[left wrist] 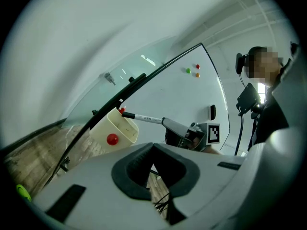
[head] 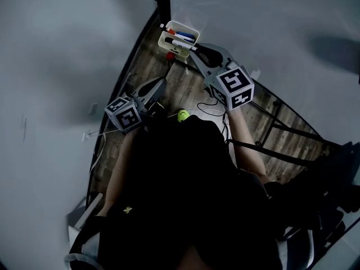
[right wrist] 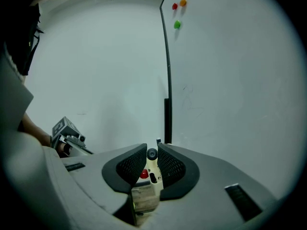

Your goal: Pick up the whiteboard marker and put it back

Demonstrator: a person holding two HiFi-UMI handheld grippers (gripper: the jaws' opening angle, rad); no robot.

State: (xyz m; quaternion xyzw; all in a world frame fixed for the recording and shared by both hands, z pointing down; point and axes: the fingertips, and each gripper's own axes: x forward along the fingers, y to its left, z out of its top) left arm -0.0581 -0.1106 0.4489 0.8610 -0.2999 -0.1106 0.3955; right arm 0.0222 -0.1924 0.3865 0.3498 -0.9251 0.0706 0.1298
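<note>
marker (left wrist: 144, 118): clenched in the right gripper (left wrist: 168, 123); long axis runs straight out ahead of the jaws.
holder (left wrist: 123, 134): ahead of and just below those jaws; the marker's far end sits at its open top, whether inside is unclear.
nearer hand: right.
left gripper (left wrist: 152, 146): set well back, jaws together on nothing.

We see a wood-plank floor (head: 180, 83), a pale wall (right wrist: 96, 71), and a whiteboard (right wrist: 230, 80) dotted with coloured magnets (right wrist: 177, 25).
</note>
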